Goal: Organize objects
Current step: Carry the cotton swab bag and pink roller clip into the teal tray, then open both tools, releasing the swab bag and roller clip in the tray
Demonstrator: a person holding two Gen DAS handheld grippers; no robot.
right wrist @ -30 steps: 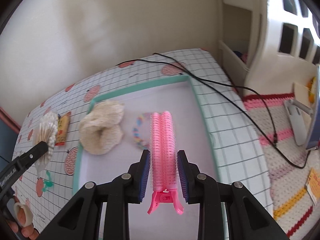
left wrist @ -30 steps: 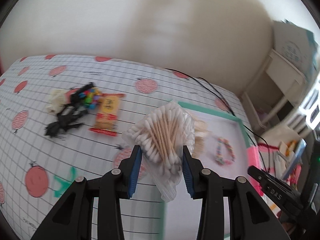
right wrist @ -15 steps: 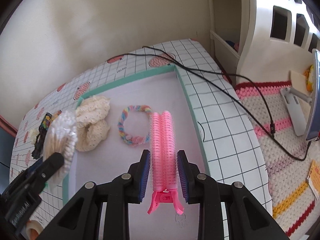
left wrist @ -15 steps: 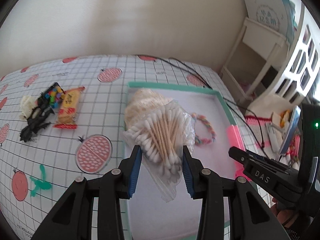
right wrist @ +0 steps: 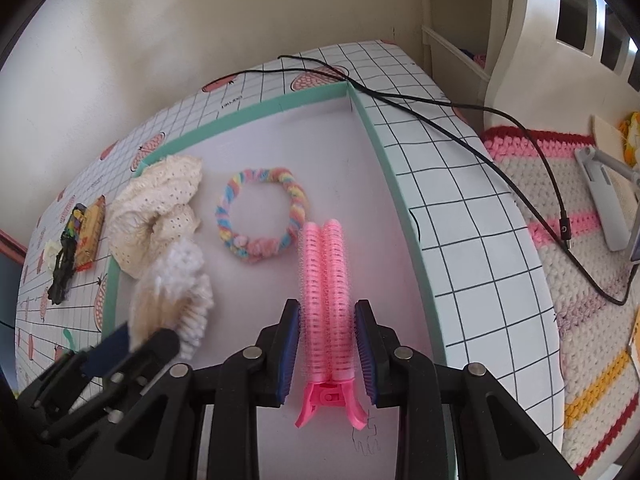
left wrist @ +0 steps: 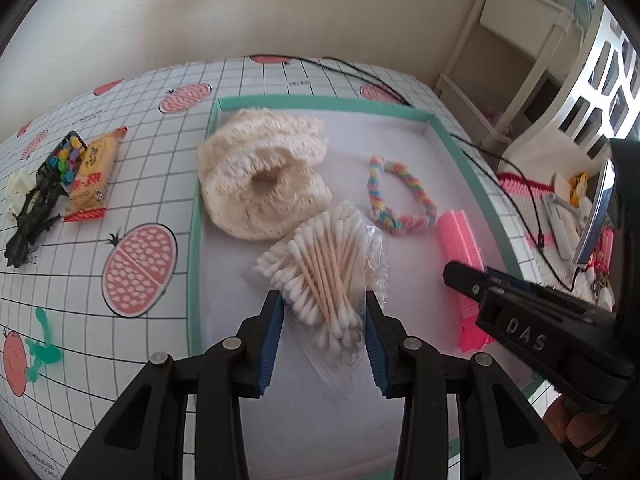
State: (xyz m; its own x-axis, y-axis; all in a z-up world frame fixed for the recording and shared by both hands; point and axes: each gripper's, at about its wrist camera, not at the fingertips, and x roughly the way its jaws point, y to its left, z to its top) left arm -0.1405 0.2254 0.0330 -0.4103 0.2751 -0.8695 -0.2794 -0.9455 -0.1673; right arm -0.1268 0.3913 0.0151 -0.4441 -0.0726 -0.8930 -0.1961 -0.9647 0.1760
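Lower centre of the left view, the left gripper [left wrist: 323, 322] pinches the cotton swab bag [left wrist: 324, 272], sticks pointing up-frame over the tray [left wrist: 452, 148]. The right gripper [right wrist: 327, 350] clamps the pink roller clip [right wrist: 325, 300], lengthwise up-frame.

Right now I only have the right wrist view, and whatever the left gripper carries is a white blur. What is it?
Observer: A clear bag of cotton swabs with wooden sticks. The left gripper has its fingers closed on the bag, low over the white tray.
Operator: And the yellow thing left of the tray?
Observer: A yellow snack packet with red ends. It lies flat on the checked cloth, beside a black clip with coloured beads.
Operator: Is anything visible behind my own gripper?
Observer: Yes, part of a hand shows under the body of the right gripper.
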